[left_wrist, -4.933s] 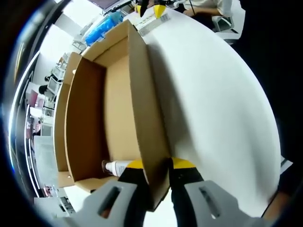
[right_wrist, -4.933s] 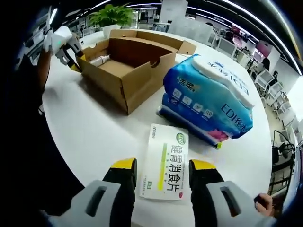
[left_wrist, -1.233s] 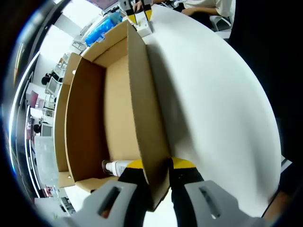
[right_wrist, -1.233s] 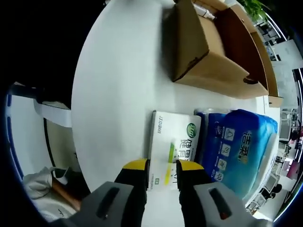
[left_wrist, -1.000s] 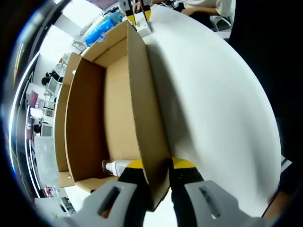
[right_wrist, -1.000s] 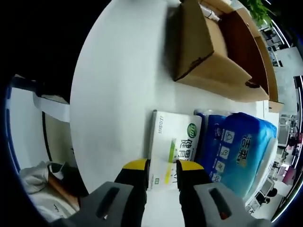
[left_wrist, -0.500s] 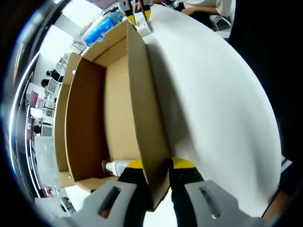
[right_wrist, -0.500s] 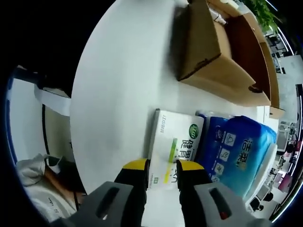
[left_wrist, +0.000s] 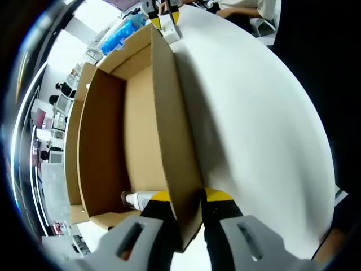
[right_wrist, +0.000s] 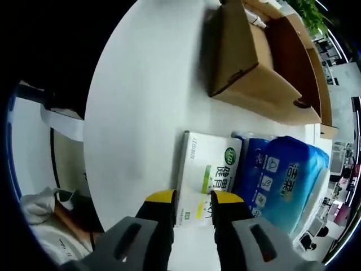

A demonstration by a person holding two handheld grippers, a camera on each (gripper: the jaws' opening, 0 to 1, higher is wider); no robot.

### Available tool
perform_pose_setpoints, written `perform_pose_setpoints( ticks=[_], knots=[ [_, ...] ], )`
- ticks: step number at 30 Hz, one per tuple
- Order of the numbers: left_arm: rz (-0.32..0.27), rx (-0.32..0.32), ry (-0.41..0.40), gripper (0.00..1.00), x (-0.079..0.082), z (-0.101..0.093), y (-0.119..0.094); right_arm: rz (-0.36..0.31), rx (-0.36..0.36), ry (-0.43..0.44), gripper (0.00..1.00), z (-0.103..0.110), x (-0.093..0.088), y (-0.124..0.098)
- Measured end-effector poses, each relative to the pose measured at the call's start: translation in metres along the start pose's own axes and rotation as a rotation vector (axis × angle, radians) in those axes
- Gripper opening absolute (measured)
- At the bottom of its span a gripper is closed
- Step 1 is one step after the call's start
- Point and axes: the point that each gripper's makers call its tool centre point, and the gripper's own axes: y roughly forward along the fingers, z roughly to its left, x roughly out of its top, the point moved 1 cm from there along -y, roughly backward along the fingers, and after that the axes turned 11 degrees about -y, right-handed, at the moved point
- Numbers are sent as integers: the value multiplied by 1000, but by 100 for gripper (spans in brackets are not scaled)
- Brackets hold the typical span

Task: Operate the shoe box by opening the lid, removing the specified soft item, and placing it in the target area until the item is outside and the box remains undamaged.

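Note:
The open cardboard shoe box (left_wrist: 141, 118) lies on the white table (left_wrist: 254, 113). My left gripper (left_wrist: 186, 197) is shut on its near side wall. A white tube (left_wrist: 135, 199) lies in the box's near corner. In the right gripper view the box (right_wrist: 254, 62) stands at the top. Below it, a soft blue tissue pack (right_wrist: 282, 180) rests on the table beside a flat white medicine carton (right_wrist: 208, 166) with green print. My right gripper (right_wrist: 190, 200) is shut on that carton's near edge. The right gripper (left_wrist: 163, 11) and its carton also show far off in the left gripper view.
The table's rounded edge (right_wrist: 93, 147) runs down the left of the right gripper view, with a chair and floor beyond it. A seated person (left_wrist: 242, 8) is at the table's far end. Office desks lie behind the box.
Since 4.9 s ago my right gripper has shut on the white carton and rolled over. In the last second its view only drifts slightly. The left gripper keeps its hold.

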Motion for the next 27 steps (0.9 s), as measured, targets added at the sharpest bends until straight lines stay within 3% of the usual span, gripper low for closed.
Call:
perform_pose_setpoints(
  ticks=[3, 8, 12, 16, 24, 27],
  knots=[
    [3, -4, 1, 14, 0, 0, 0, -76, -24, 28, 28, -5, 11, -16],
    [9, -5, 4, 14, 1, -2, -1, -187, -131, 65, 30, -34, 30, -66],
    [11, -7, 4, 14, 1, 0, 0, -246, -218, -4, 30, -71, 54, -100],
    [12, -7, 4, 14, 1, 1, 0, -283, -263, -75, 33, -103, 83, -117],
    [13, -5, 10, 14, 0, 1, 0, -328, -242, -340, 35, -152, 175, -106],
    [18, -3, 24, 14, 0, 1, 0, -344, -245, -359, 36, -169, 199, -97]
  ],
)
